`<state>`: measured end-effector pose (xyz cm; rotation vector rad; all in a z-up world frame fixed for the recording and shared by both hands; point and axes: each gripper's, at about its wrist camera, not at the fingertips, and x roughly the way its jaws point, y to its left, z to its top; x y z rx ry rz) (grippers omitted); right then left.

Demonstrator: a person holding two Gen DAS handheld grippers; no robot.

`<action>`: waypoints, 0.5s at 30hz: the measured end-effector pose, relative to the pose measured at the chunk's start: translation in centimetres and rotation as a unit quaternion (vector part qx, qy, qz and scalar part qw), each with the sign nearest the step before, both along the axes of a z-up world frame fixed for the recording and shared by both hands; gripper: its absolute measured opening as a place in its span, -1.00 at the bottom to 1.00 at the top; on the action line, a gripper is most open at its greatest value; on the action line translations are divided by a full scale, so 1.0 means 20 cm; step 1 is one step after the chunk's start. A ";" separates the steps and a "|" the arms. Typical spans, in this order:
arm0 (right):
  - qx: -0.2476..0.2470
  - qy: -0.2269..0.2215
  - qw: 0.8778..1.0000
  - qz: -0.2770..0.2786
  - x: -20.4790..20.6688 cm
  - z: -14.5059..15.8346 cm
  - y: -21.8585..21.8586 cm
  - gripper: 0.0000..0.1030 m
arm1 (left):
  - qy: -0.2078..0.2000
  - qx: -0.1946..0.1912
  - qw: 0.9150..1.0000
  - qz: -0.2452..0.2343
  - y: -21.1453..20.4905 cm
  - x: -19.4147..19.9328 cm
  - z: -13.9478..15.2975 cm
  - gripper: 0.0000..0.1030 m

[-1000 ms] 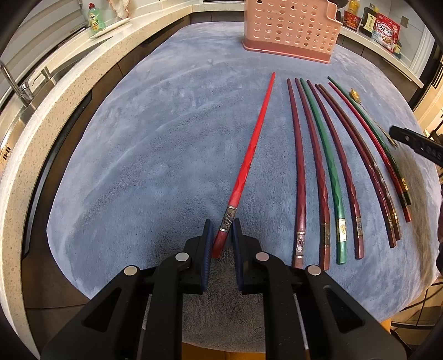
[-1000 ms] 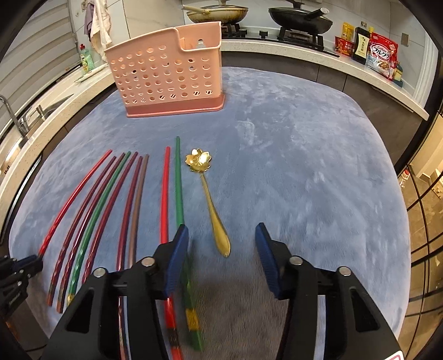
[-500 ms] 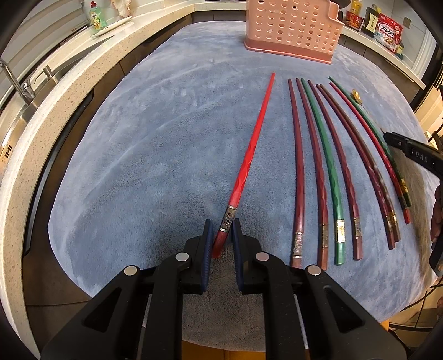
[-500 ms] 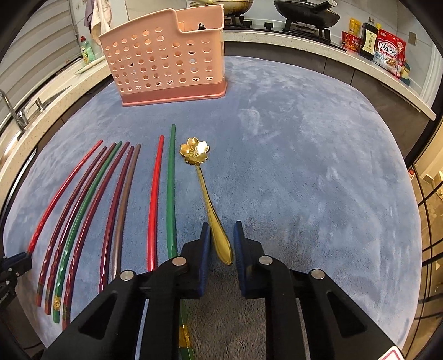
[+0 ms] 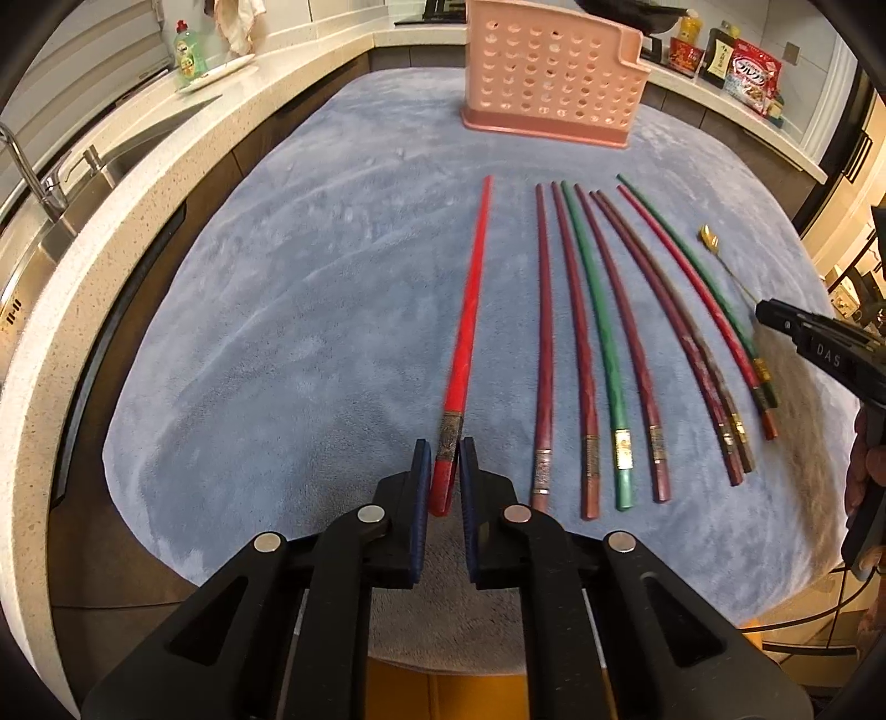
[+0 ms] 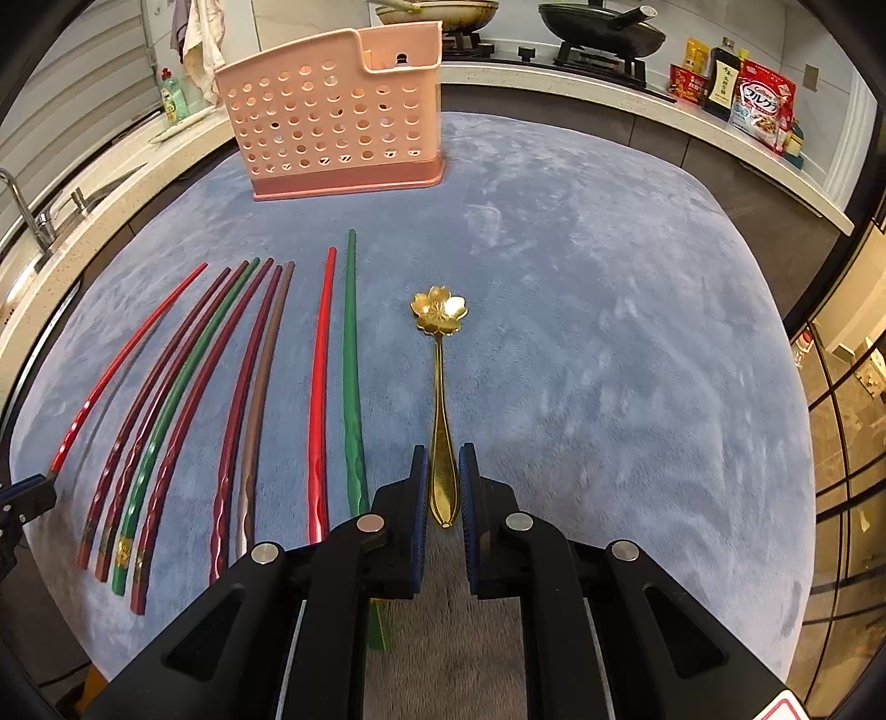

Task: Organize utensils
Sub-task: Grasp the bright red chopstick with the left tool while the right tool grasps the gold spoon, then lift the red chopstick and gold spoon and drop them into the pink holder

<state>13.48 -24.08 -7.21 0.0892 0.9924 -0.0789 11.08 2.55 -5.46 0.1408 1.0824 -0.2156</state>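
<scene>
My left gripper (image 5: pixel 444 479) has its blue pads closed on the butt end of the red chopstick (image 5: pixel 468 327). The stick's long axis runs from the bottom centre of the left view up toward the pink utensil basket (image 5: pixel 551 69) at the top, with the thin tip pointing at the basket and leaning slightly right. To its right, the other chopsticks (image 5: pixel 603 343), maroon, green, brown and red, lie side by side with their tips fanning the same way.

My right gripper (image 6: pixel 443 498) is clamped on the handle end of the gold spoon (image 6: pixel 440 387). Its handle runs straight up the middle of the right view, and the flower-shaped bowl points toward the top of the frame, to the right of the basket.

Everything rests on a blue-grey plush mat (image 6: pixel 609 332). A speckled counter (image 5: pixel 83 238) curves around it, with a sink tap (image 5: pixel 27 177) at the left edge. A dark pan (image 6: pixel 601 30) sits on the hob at the top of the right view, and food packets (image 6: pixel 761 102) stand at upper right.

In the right view my own gripper body cuts off the near ends of the innermost red and green sticks. I cannot make out whether the spoon or the held chopstick is raised off the mat. Only the tip of the right gripper shows at the right edge of the left view.
</scene>
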 end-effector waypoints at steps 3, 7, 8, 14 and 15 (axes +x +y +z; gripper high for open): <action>0.002 -0.009 1.000 -0.004 -0.06 0.06 -0.01 -0.80 | -0.010 -0.005 1.000 -0.002 0.00 -0.02 0.05 -0.82; 0.003 -0.027 1.000 -0.012 -0.13 0.18 -0.03 -0.82 | -0.026 -0.019 0.999 0.002 0.02 -0.03 0.15 -0.83; 0.004 -0.031 0.999 -0.014 -0.14 0.21 -0.03 -0.82 | -0.030 -0.023 0.999 0.004 0.03 -0.04 0.19 -0.83; 0.011 -0.064 0.998 -0.023 -0.18 0.41 -0.05 -0.97 | -0.071 -0.034 0.997 0.008 0.06 -0.01 0.40 -0.86; 0.011 -0.068 0.997 -0.023 -0.19 0.43 -0.05 -0.97 | -0.078 -0.035 0.996 0.009 0.06 0.00 0.43 -0.86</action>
